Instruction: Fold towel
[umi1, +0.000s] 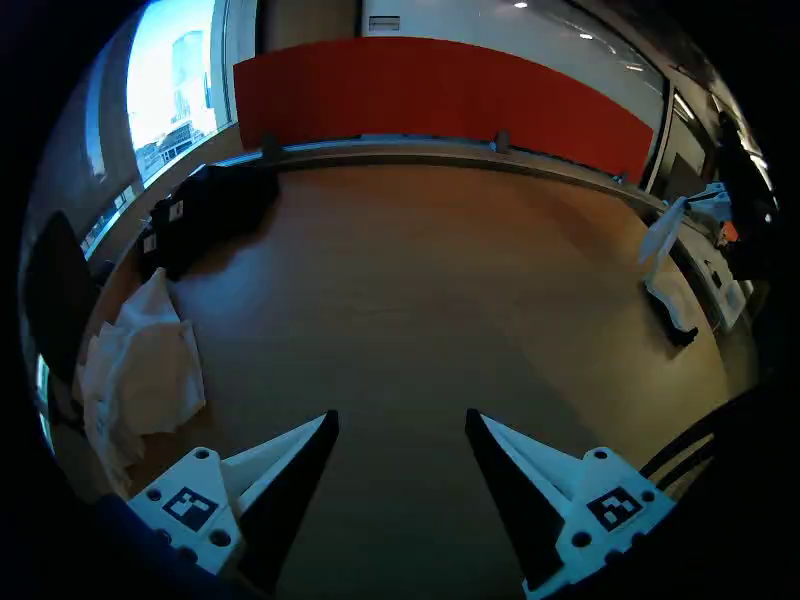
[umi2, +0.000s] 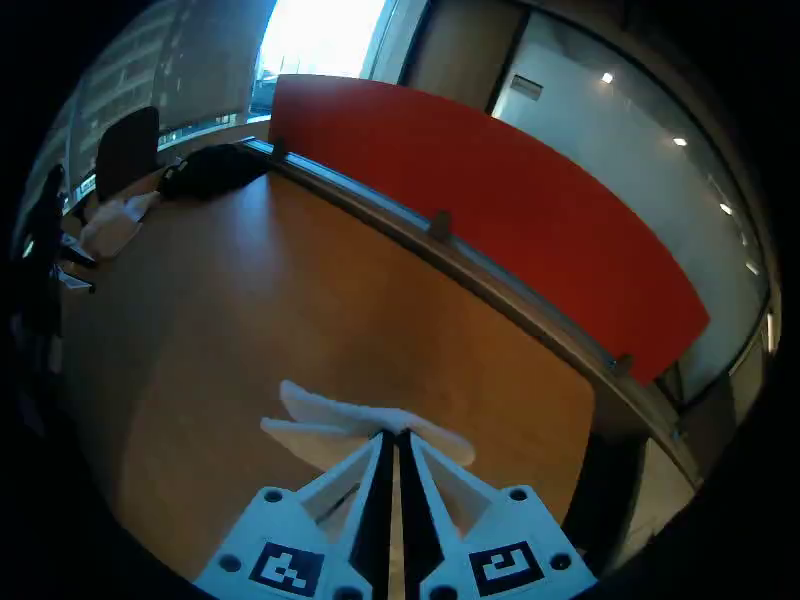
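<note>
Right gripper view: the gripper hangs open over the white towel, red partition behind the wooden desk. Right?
Not open: the right gripper view shows the right gripper shut on the white towel. The red partition is behind the wooden desk.

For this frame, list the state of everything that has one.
left gripper, open, holding nothing.
right gripper, shut on the white towel.
white towel, bunched up, pinched at the fingertips.
cloth pile, crumpled, not folded.
</note>
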